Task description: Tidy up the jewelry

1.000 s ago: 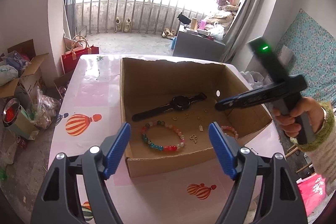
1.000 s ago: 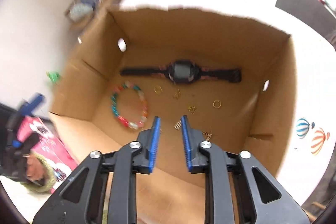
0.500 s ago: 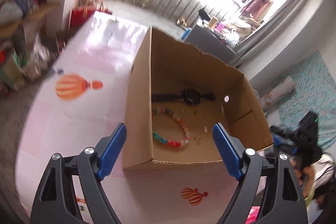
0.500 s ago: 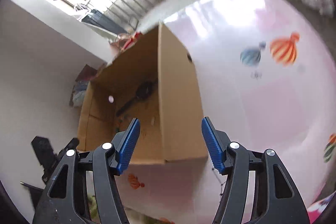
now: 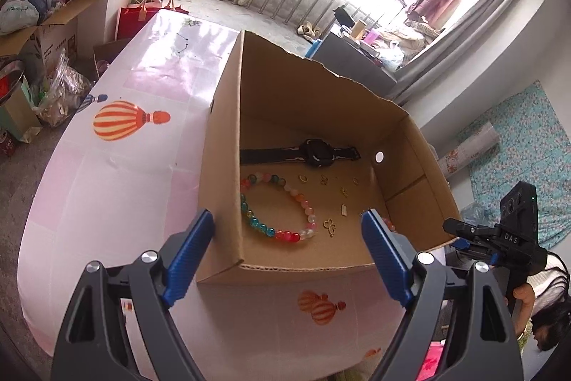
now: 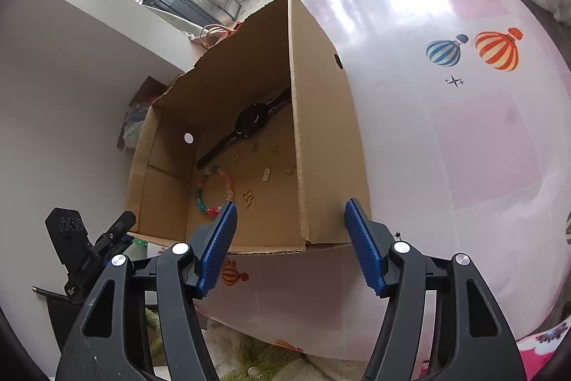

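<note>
I have both grippers hovering at the near corners of the cardboard box (image 5: 221, 166) on the pink balloon-print table (image 5: 117, 188). My left gripper (image 5: 287, 256) and right gripper (image 6: 289, 245) each stand spread apart, gripping nothing. Inside the box lie the black watch (image 5: 314, 156), the beaded bracelet (image 5: 274, 206) and several small gold charms (image 5: 330, 227).

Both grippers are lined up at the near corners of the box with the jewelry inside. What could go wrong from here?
1. The cardboard box walls look thin; squeezing a corner may buckle it.
2. Tilting it could slide the tiny gold charms into the bead bracelet and watch.
3. The left gripper and right gripper are both open, so an uneven grab could skew the box.
</note>
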Demonstrator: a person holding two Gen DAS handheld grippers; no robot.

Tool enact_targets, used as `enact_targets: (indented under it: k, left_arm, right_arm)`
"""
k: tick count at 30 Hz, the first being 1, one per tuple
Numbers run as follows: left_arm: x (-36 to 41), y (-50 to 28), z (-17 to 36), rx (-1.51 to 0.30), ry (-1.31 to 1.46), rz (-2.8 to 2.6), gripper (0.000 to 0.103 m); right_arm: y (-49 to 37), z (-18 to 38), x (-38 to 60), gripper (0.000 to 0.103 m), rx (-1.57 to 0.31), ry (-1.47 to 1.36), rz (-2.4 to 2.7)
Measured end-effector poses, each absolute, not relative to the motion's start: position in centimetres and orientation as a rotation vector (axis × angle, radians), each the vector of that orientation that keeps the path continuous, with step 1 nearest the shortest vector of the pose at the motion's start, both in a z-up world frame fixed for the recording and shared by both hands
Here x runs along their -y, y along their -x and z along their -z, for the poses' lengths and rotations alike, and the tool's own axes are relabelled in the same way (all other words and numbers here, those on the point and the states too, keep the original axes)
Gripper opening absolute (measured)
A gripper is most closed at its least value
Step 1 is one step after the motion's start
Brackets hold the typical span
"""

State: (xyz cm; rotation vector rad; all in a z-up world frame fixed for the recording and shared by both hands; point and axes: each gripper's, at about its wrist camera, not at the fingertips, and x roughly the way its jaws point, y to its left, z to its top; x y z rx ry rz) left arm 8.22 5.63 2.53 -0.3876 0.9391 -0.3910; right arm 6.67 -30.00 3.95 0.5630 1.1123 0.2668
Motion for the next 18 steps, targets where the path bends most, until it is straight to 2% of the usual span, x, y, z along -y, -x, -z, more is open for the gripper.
enact_targets:
  k: [11, 16, 18]
  left_arm:
    - [-6.0, -4.4, -2.3, -0.933, 0.385, 0.413, 0.082]
    - [-6.1, -1.2, -5.4, -0.73, 0.24, 0.334, 0.083]
    - [-5.6, 0.5, -6.5, -0.666, 0.175, 0.298, 0.088]
  right_arm:
    - [-5.0, -2.8, 29.2, 0.062, -1.047, -0.628, -0.234]
    - [-1.8, -5.6, 29.3, 0.063, -0.918, -0.479, -0.046]
    - [-0.4, -7.0, 28.8, 0.071, -0.851, -0.394, 0.03]
